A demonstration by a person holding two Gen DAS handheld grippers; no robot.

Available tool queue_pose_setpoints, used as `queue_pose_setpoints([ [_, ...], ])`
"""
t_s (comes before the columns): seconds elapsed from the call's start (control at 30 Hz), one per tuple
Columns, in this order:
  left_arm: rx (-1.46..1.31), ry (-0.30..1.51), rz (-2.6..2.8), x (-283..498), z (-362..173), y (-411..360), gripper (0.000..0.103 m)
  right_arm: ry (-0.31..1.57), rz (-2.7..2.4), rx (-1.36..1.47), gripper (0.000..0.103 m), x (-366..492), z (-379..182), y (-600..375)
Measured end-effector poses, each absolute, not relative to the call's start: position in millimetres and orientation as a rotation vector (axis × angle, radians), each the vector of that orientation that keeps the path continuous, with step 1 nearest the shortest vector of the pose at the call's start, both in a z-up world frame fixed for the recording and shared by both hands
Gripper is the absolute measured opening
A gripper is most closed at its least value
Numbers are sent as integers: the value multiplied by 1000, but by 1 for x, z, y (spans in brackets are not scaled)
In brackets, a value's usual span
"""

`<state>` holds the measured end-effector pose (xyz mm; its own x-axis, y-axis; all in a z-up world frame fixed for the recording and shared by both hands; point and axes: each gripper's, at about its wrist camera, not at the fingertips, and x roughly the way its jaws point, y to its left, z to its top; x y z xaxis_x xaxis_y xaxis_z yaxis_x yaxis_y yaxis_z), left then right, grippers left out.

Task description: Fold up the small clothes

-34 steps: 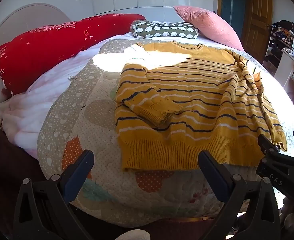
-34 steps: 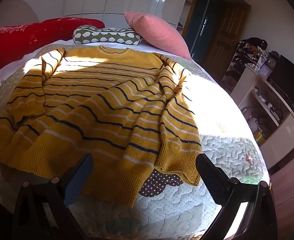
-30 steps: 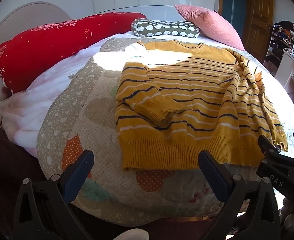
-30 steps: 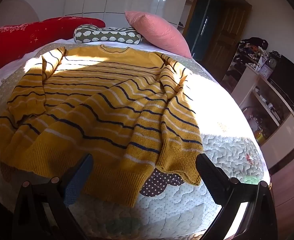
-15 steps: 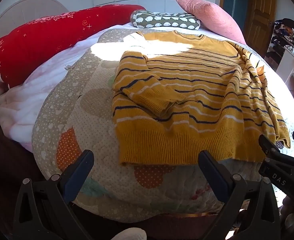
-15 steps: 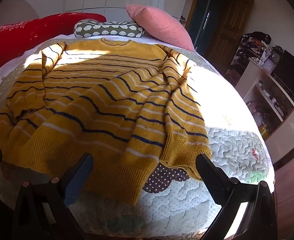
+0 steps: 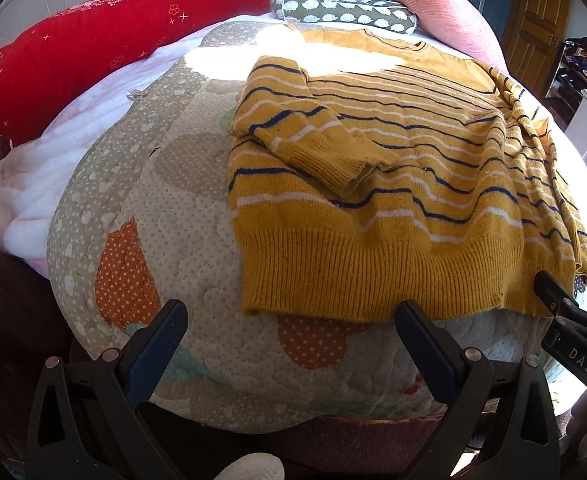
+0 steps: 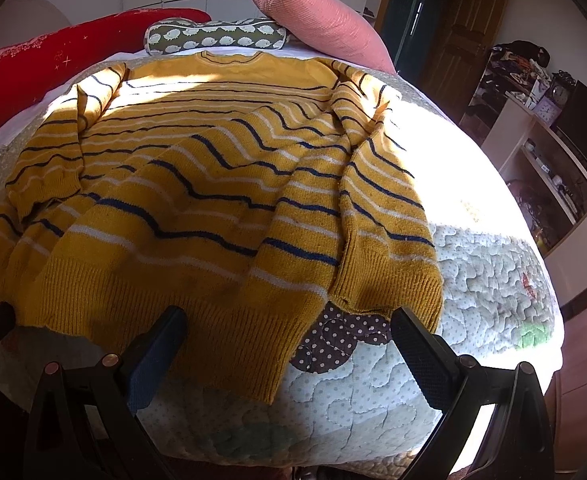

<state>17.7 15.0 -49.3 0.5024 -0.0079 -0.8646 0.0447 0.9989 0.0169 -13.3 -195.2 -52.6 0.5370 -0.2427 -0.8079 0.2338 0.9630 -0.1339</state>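
Tongs (image 7: 287,334) (image 8: 285,338) gape (both) before ribbed knit sweater (image 7: 393,168) (image 8: 197,184).

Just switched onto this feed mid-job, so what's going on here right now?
A person is holding two handheld grippers over a bed, partway through folding a yellow striped sweater that lies on a patchwork quilt. Both sleeves are already folded in over the body. The left gripper and right gripper are both open and empty, poised just short of the ribbed bottom hem, neither touching it. Pillows sit at the far end of the bed.
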Motion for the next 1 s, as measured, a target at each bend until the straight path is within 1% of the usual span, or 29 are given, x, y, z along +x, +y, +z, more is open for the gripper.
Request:
queue_pose_setpoints([
  [0.43, 36, 1117, -18, 24, -68, 19, 103, 998, -263, 57, 103, -12, -61, -202],
  [1.0, 56, 1125, -20, 29, -78, 18, 103, 1024, -204, 197, 103, -13, -76, -219],
])
